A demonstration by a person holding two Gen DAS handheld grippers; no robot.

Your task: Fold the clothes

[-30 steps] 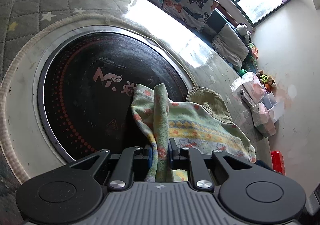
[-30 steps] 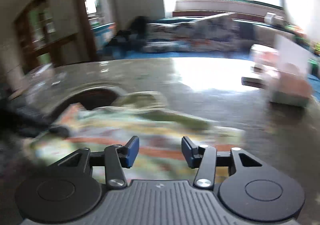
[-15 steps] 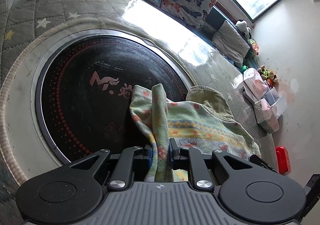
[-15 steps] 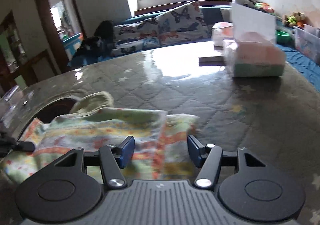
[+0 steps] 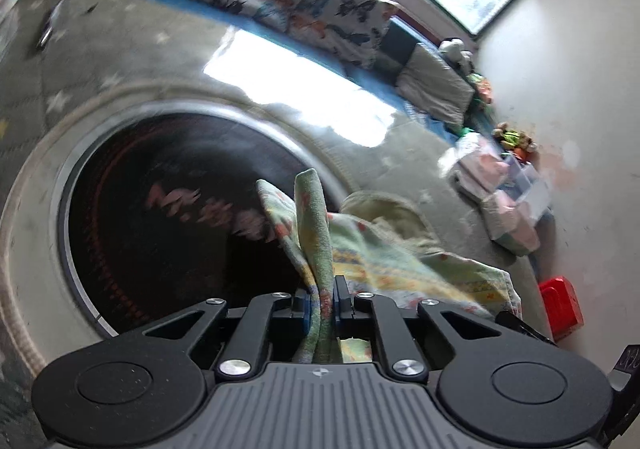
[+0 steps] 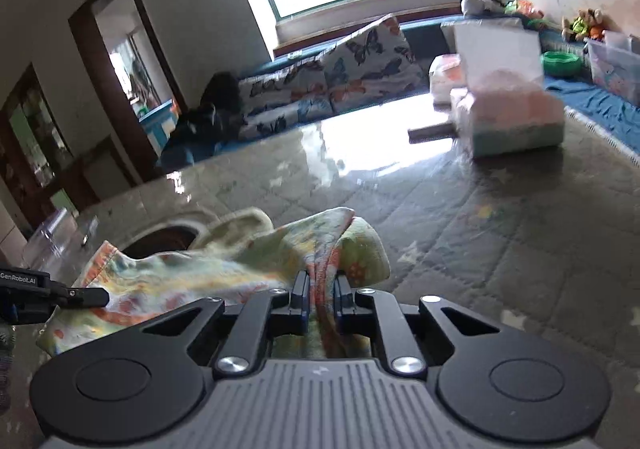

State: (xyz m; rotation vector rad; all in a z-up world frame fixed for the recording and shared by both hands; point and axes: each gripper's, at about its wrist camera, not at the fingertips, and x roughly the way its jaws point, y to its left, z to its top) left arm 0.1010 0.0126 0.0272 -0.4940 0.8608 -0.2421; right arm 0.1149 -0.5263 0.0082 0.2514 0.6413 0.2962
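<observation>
Where it gaped before, the right tool (image 6: 321,299) now pinches the garment (image 6: 224,273).

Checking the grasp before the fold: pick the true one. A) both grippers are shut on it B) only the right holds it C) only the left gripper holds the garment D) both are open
A: the left gripper and right gripper each pinch the green floral cotton garment.

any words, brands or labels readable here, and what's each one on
"GenRobot.AI": white print on the left gripper's black body, seen at the left edge of the right wrist view.
Pinkish logo starting "M" on the round black cooktop: motion-blurred, the rest unreadable.
Packs on the table: no legible print.
</observation>
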